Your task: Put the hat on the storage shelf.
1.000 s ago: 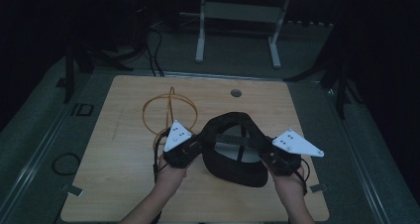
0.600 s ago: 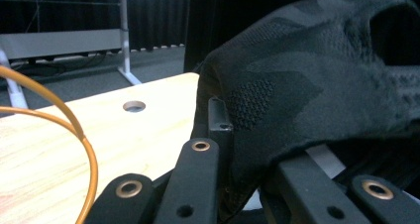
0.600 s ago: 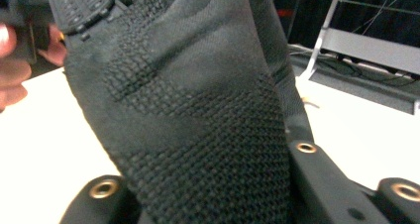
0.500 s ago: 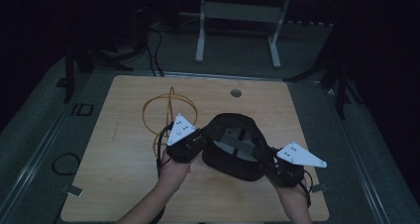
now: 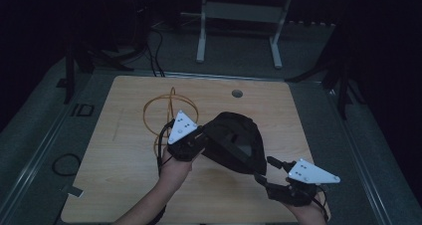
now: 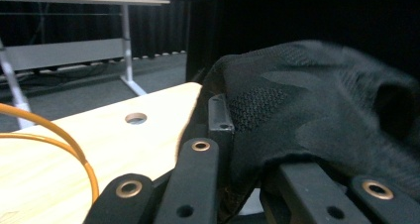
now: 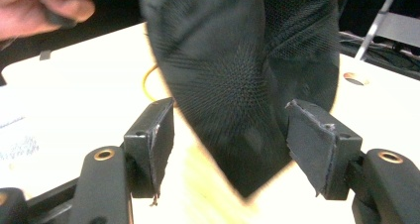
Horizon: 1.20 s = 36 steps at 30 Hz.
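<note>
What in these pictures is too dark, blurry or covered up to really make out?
- What the black fabric item is: dark in the high view, motion-blurred in the right gripper view.
- The left gripper jaw tips: covered by that fabric in the left gripper view.
- The orange cable loop: its near part runs behind the left gripper and hand in the high view.
- The room beyond the table: lost in darkness.

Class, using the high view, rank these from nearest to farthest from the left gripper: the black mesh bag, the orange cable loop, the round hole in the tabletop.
From the left gripper:
1. Black mesh bag, clamped in its jaws, just to its right.
2. Orange cable loop, behind it, slightly left.
3. Round hole, toward the table's far edge.
</note>
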Tool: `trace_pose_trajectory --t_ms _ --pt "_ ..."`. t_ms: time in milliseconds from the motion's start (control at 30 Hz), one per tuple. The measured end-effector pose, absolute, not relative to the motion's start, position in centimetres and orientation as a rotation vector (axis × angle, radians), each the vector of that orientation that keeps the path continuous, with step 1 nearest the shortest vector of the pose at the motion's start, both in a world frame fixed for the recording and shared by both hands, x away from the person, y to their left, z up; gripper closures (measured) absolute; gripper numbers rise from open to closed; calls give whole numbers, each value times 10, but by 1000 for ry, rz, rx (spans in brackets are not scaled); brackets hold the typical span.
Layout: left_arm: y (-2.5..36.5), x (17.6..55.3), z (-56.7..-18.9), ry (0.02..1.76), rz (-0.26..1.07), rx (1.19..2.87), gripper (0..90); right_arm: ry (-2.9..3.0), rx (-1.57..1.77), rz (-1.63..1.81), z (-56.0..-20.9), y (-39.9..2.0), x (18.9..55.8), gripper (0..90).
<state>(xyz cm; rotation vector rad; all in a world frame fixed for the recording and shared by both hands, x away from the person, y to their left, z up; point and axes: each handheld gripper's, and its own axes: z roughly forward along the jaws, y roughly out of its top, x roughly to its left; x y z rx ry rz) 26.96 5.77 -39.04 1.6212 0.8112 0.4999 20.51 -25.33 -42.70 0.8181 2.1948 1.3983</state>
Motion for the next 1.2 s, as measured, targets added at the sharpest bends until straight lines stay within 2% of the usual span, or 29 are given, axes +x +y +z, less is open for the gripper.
trace_pose_trajectory --t_ms 233,533,700,767,1000,1200 --pt "58 268 -389 735 480 1657 882 2177 821 1407 -426 -278 199 381" --pt "69 270 -387 558 358 1707 881 2104 808 1381 -409 -294 211 429" --pt "75 267 -386 444 321 1744 881 2112 725 1382 -400 -288 211 444" --pt "80 267 -386 373 263 1737 880 2130 688 1388 -398 -284 211 444" --pt "89 271 -381 319 153 1727 880 2206 488 1382 -396 -263 207 449" --pt "86 269 -381 293 146 1762 880 2206 352 1390 -391 -249 201 481"
